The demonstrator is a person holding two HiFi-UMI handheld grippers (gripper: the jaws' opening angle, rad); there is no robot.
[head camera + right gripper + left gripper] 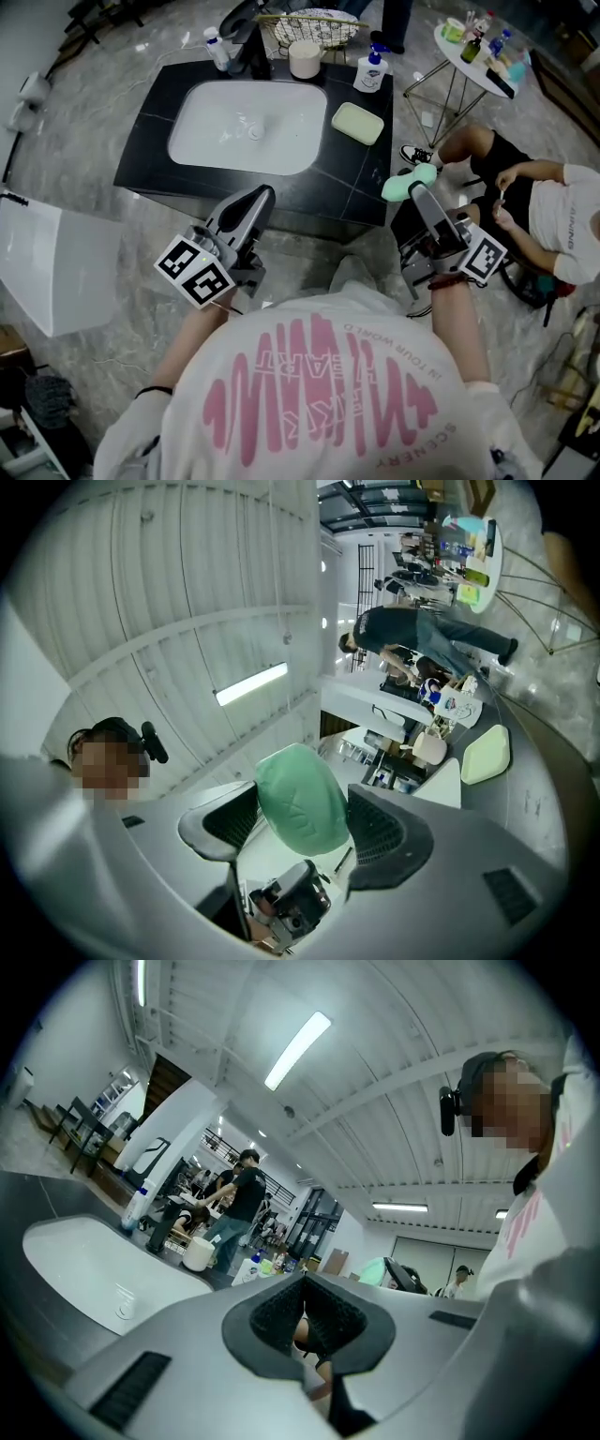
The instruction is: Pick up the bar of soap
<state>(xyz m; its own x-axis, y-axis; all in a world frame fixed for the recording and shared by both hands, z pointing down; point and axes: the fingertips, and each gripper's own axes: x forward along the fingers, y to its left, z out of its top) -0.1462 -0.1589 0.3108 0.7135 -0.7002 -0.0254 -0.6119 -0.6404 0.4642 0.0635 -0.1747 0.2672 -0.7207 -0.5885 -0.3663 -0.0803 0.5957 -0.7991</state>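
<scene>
R gripper (419, 190) pinches the green soap bar (302, 799), held in the air by the black counter's (150, 141) front-right corner. L gripper (262, 197) has its jaws pressed together, nothing btwn. The pale green soap dish (357, 123) beside the white sink (246, 127) sits bare.

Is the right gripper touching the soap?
Touching. The right gripper view shows the right gripper shut on the soap, both pads against it.

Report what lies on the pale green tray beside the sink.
The tray looks bare and fully in view. The bar of soap is in the right gripper's jaws.
</scene>
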